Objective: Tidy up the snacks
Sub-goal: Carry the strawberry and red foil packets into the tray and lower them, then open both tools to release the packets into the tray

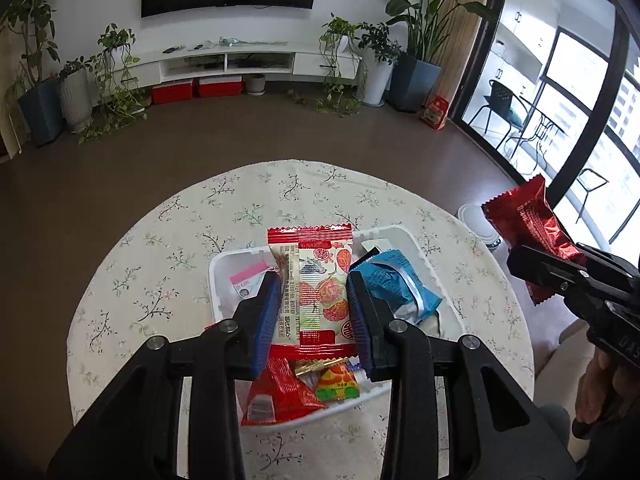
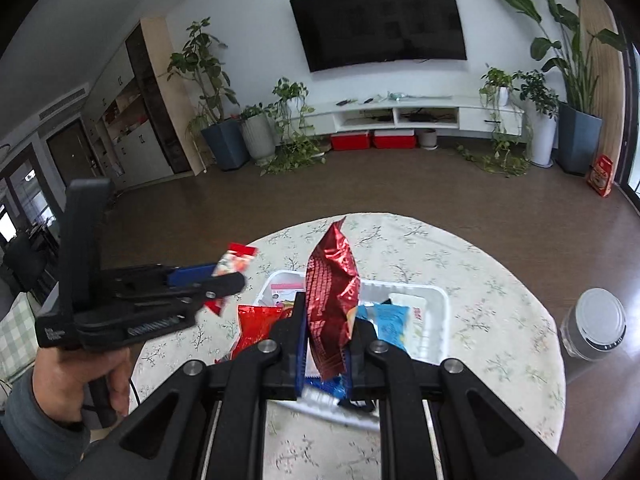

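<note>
My left gripper [image 1: 314,298] is shut on a white strawberry-print snack packet [image 1: 316,284] with red ends, held above a white tray [image 1: 414,242] on the round table. In the tray lie a blue packet [image 1: 400,284], red packets [image 1: 280,392] and a small orange-green one [image 1: 336,384]. My right gripper [image 2: 326,328] is shut on a dark red foil packet [image 2: 332,288] that stands upright over the tray [image 2: 436,320]. Each gripper shows in the other's view: the right gripper [image 1: 536,264] with its red packet [image 1: 528,220], the left gripper [image 2: 228,280] with its packet [image 2: 234,262].
The round table wears a floral cloth [image 1: 248,208]. A grey bin with a white lid [image 2: 596,324] stands on the floor beside it. A TV cabinet [image 2: 400,114], potted plants [image 2: 224,136] and red boxes [image 2: 372,140] line the far wall. A hand [image 2: 76,376] holds the left gripper.
</note>
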The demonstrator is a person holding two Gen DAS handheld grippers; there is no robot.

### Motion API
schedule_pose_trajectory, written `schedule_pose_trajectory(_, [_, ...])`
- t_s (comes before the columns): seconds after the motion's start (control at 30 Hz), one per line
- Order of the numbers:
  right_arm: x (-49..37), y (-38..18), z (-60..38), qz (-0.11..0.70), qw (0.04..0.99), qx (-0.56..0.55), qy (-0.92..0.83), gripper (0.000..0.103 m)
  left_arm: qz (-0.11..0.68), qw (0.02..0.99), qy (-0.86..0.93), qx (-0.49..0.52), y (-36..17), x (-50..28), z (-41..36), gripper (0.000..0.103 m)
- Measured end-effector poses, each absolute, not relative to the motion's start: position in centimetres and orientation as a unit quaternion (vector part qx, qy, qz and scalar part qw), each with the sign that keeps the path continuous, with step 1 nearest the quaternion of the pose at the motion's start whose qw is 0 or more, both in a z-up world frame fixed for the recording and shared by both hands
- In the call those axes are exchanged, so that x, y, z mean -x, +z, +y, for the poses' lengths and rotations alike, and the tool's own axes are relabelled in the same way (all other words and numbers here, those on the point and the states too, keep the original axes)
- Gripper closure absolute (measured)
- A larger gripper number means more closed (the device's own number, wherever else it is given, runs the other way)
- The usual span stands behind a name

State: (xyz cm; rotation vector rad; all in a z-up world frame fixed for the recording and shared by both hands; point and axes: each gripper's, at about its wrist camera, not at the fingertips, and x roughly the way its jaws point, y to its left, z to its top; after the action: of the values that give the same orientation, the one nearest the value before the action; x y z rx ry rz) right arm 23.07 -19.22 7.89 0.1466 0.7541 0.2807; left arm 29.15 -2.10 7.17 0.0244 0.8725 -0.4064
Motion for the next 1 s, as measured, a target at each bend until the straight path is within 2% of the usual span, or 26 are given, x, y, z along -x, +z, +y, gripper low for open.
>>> schedule_pose_trajectory(0.2, [-27.7,4.0,-17.4,0.413,0.896,-0.073,0.143,0.088,0.447,0.873,-0.193,-0.022,3.2,-32.8,-3.6,0.071])
schedule_pose_trajectory(0.5, [-29.6,-1.2,-16.1,0.461,0.875,-0.053,0.136,0.088,0.472,0.859,-0.194,-0.027,-1.4,-35.5,-3.6,0.071])
schedule_pose_trajectory(1.0, [-30.1,-4.1,-15.3,0.483,0.867,-0.022,0.119,0.087,0.484,0.851,-0.197,-0.045,-3.5,-35.8,-4.4,0.070])
